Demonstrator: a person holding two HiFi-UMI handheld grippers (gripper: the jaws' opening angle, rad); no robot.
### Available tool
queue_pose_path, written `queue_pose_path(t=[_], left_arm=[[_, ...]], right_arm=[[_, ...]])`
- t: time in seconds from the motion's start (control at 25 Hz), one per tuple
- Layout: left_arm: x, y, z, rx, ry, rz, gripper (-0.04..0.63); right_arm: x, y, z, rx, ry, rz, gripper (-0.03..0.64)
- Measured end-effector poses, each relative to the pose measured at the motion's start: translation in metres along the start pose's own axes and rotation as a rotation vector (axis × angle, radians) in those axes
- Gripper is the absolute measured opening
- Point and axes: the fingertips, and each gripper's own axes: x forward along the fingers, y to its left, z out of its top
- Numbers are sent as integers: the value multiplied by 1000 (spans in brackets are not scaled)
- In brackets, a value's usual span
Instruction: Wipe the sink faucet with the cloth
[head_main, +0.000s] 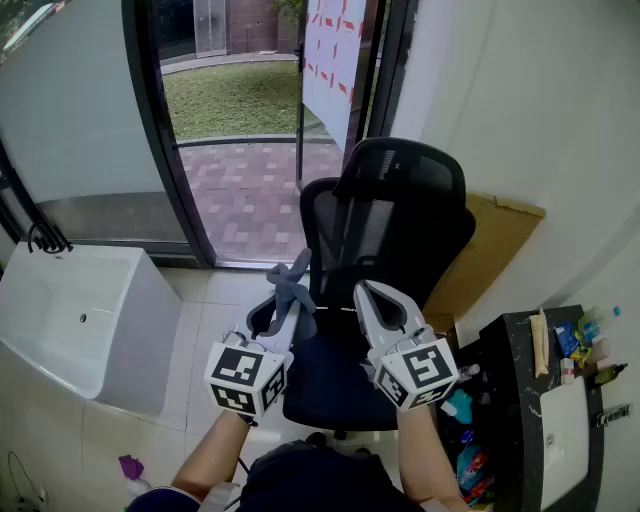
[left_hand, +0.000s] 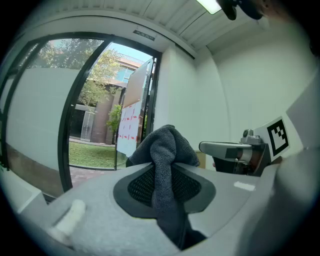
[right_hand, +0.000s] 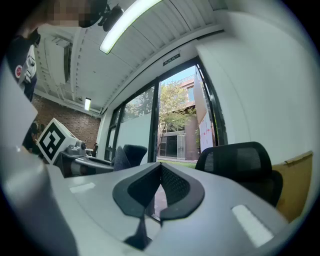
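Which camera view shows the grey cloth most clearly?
The left gripper view: the cloth fills the centre, clamped between the jaws. The head view shows it small; the right gripper view shows only a part.

Grey left claw (head_main: 283, 305) and right claw (head_main: 365, 292) carry black-and-white marker cubes (head_main: 248, 377).

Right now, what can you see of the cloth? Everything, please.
The cloth is dark grey with a soft, looped texture, like microfibre or terry. It is bunched and pinched between the jaws of the left hand-held gripper, which is shut on it. A rounded wad bulges past the jaw tips and a strip runs back down between them. In the head view it looks twisted, with ends sticking up. It is held in the air in front of a black office chair; only the jaws touch it.
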Motion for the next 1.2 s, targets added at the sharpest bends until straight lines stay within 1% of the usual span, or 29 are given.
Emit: queue_pose_path(t=[0.2,0.28,0.36,0.64,0.76,0.88,1.04,1.12,1.2], left_arm=[[30,-37,1,22,1,-101,77],[44,-62,0,32,10,-173,77],[59,-94,-2,41,21,-264,77],[98,-238,-14,71,63,-602,77],[105,-308,-22,78,84,-758,77],[104,-375,-31,84,108,-894,77],[95,-456,-43,95,133,-1029,77],[88,-493,-48,106,143,-1079,77],[84,-527,-53,119,150,-1114,77]], right_arm=[[-28,-34,0,-6,1,-94,6],[-52,-54,0,-6,4,-172,6],[-82,-77,2,-9,9,-266,6],[-208,-143,7,-23,46,-580,6],[-276,-163,8,-20,58,-734,6],[-344,-176,8,-15,76,-877,6],[-426,-187,9,-10,83,-1017,6],[-464,-192,10,-9,75,-1070,6],[-498,-198,11,-8,66,-1108,6]])
